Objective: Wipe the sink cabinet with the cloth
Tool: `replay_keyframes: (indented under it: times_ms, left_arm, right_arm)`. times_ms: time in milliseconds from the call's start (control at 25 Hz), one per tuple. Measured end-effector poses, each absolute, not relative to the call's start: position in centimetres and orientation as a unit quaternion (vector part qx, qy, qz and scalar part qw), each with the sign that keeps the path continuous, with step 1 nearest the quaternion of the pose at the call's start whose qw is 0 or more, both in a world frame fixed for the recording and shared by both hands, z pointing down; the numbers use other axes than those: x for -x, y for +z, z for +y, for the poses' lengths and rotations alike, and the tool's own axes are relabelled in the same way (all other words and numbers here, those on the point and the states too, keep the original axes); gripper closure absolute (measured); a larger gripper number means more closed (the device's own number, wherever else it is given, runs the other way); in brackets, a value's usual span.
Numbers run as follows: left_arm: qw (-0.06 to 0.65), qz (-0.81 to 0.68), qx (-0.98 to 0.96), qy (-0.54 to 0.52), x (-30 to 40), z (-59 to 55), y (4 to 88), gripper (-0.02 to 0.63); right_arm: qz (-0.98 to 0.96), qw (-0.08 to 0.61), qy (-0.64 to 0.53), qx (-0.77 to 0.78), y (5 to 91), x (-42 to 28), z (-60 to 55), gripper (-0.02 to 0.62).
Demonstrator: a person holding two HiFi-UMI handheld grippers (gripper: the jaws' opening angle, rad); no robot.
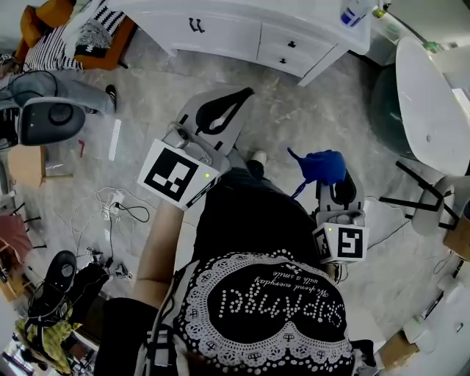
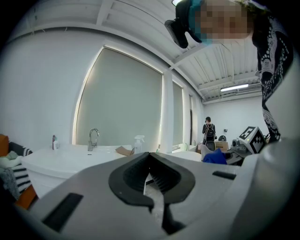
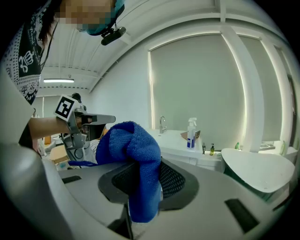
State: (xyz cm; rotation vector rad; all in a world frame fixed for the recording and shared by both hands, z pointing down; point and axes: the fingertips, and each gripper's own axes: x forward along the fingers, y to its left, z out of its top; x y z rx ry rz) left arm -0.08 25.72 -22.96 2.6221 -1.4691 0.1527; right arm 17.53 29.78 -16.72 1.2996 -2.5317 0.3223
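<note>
The white sink cabinet point(image 1: 242, 33) with dark drawer handles stands across the far side of the floor. Its faucet point(image 2: 93, 138) and white top point(image 3: 180, 140) show in both gripper views. A blue cloth point(image 1: 322, 166) bunches up out of my right gripper point(image 1: 335, 181), which is shut on it. In the right gripper view the cloth point(image 3: 133, 159) hangs down between the jaws of the right gripper point(image 3: 145, 164). My left gripper point(image 1: 239, 99) is held up at the left, well short of the cabinet. The left gripper point(image 2: 150, 155) has its jaws together with nothing in them.
A spray bottle point(image 1: 356, 11) stands on the cabinet's right end. A white oval tub point(image 1: 429, 95) sits at the right, an office chair point(image 1: 48, 117) at the left, and cables point(image 1: 117, 209) lie on the floor. Another person point(image 2: 208, 131) stands far off.
</note>
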Motion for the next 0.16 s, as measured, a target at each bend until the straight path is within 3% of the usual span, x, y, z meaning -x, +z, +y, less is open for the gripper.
replay_keyframes:
  times_ms: [160]
  left_arm:
    - [0.066,-0.484,-0.871,0.051,-0.15,26.18,-23.32,0.606]
  right_arm:
    - [-0.877,0.136,0.113,-0.447,-16.96,-17.39,30.1,0.48]
